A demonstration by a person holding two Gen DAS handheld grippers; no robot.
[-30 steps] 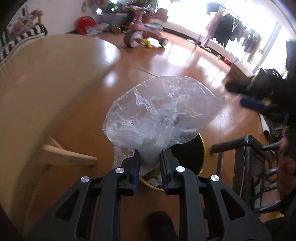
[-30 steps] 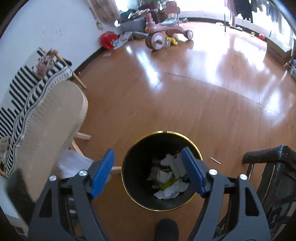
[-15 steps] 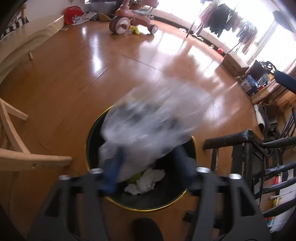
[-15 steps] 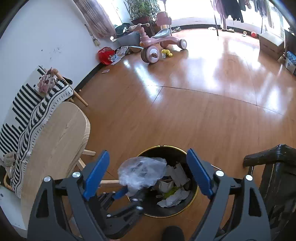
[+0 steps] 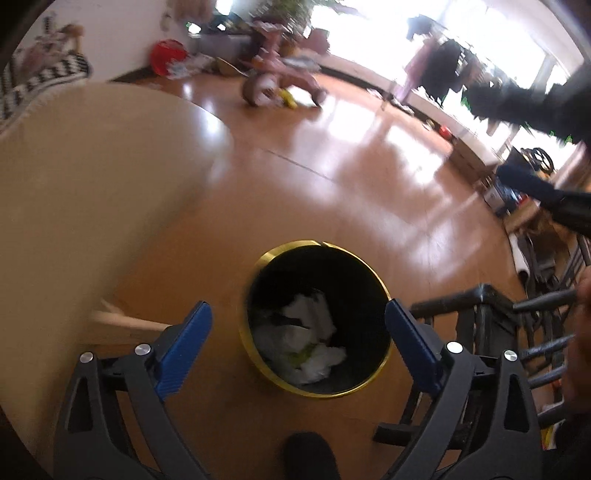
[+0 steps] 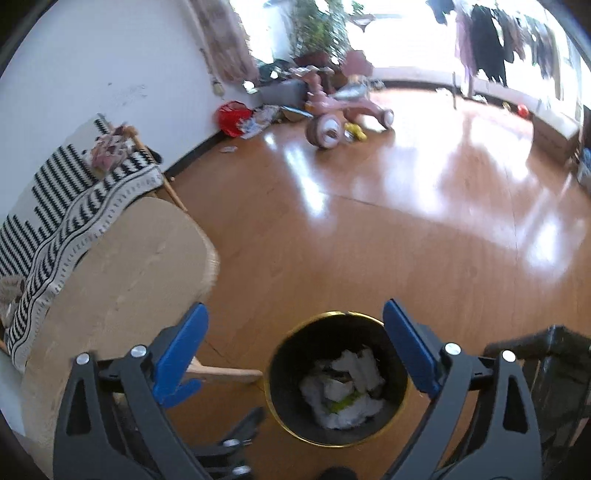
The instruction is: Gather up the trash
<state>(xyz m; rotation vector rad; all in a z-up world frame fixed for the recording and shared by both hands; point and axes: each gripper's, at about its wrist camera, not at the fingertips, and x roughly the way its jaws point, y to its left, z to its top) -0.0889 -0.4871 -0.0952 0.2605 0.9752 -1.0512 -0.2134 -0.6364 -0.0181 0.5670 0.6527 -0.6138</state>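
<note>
A black bin with a gold rim (image 5: 351,284) stands on the wooden floor, holding white crumpled paper and a clear plastic bag (image 5: 280,338) that is hard to tell apart from the paper. My left gripper (image 5: 297,312) hangs above the bin with its jaws opening wide and nothing between them. In the right wrist view the same bin (image 6: 314,343) sits just below my right gripper (image 6: 295,312), whose jaws are also opening and empty. One blue finger (image 5: 524,182) of the right gripper shows blurred at the upper right of the left wrist view.
A pale wooden chair (image 5: 92,184) with a striped blanket (image 6: 74,206) stands left of the bin. A black chair (image 5: 487,306) stands right of it. A pink tricycle (image 6: 332,110) and a clothes rack (image 6: 491,29) are far across the open floor.
My left gripper opened and let go of the clear plastic bag, which dropped into the bin. Both grippers rose a little, and the right one widened.
</note>
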